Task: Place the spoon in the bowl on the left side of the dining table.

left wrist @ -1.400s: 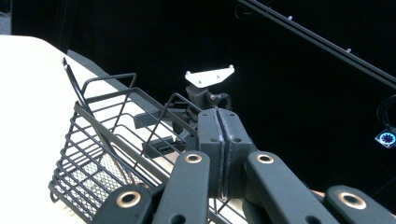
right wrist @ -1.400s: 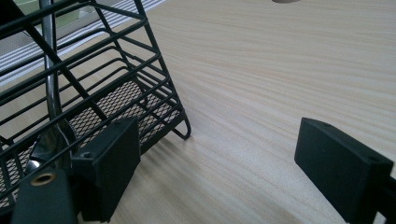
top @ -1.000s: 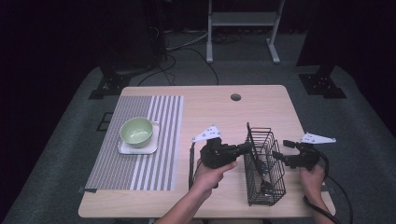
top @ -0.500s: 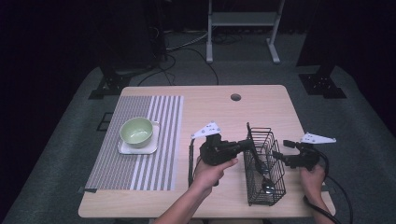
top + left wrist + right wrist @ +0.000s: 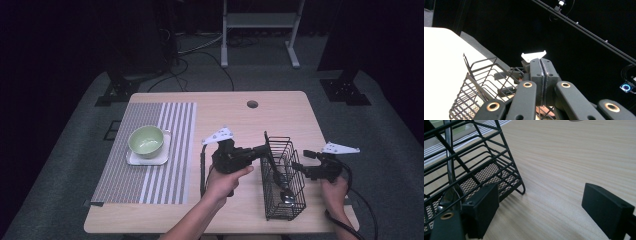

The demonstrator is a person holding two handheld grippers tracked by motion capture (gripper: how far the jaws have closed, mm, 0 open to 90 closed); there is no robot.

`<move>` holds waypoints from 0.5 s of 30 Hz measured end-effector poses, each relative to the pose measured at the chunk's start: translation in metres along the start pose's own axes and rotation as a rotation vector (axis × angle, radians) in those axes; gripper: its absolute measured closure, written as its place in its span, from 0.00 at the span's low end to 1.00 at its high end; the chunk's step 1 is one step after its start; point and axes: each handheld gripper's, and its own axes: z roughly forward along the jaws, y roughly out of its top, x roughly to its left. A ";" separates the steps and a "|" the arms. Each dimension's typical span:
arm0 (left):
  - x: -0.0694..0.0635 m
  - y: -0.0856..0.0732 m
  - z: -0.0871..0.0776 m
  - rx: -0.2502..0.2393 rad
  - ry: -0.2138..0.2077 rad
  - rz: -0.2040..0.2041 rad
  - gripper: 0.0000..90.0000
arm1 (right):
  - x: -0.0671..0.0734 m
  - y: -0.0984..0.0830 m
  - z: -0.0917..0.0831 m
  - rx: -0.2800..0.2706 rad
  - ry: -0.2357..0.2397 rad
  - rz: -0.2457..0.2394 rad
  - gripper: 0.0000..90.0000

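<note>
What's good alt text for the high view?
A person at a wooden table holds a claw in each hand on either side of a black wire basket with a spoon inside: the left claw, shut, at the basket's near rim, the right claw, open, beside it. A green bowl sits on a white plate on a striped mat.

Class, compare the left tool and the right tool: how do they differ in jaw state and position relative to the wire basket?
The left tool has its jaws pressed shut with nothing between them; the right tool has its jaws wide open. In the high view the left tool sits at the wire basket's left top edge, the right tool at its right side. Both are black and hand-held.
</note>
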 end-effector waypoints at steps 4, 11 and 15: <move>0.000 0.002 0.000 -0.004 0.004 -0.003 1.00 | 0.000 0.000 0.000 0.001 -0.001 -0.001 0.15; 0.002 0.009 0.000 -0.015 0.010 -0.024 1.00 | 0.000 0.000 0.000 0.001 -0.003 -0.005 0.15; 0.001 0.014 0.001 -0.021 0.015 -0.014 1.00 | 0.000 0.000 0.001 0.002 -0.005 -0.005 0.15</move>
